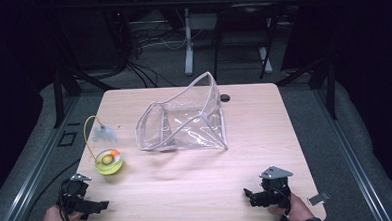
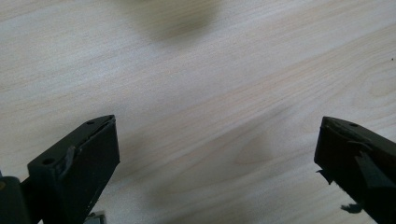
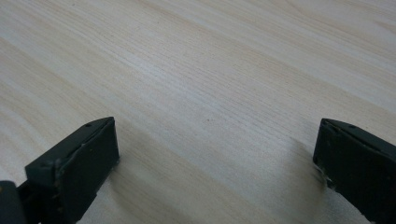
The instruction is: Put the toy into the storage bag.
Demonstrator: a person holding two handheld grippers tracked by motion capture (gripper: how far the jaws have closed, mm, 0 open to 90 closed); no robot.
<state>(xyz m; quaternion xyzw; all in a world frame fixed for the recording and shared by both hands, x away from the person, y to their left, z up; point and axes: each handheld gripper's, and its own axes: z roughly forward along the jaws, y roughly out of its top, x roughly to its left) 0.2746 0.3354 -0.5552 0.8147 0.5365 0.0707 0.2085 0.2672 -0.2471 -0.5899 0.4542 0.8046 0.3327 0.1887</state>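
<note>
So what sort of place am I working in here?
Probably a lab or recording workspace: a wooden table inside a dark metal frame, loose cables on the floor behind, and another desk leg beyond.

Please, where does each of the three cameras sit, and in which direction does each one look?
High view: above the person's side, looking forward and down on the table, the clear pouch and the yellow toy; both hands and the left gripper and right gripper enter at the bottom.
Left gripper view: rides on the left gripper, looking along its open jaws at bare wood.
Right gripper view: rides on the right gripper, jaws open, over wood.
Shared: all show the same tabletop.
</note>
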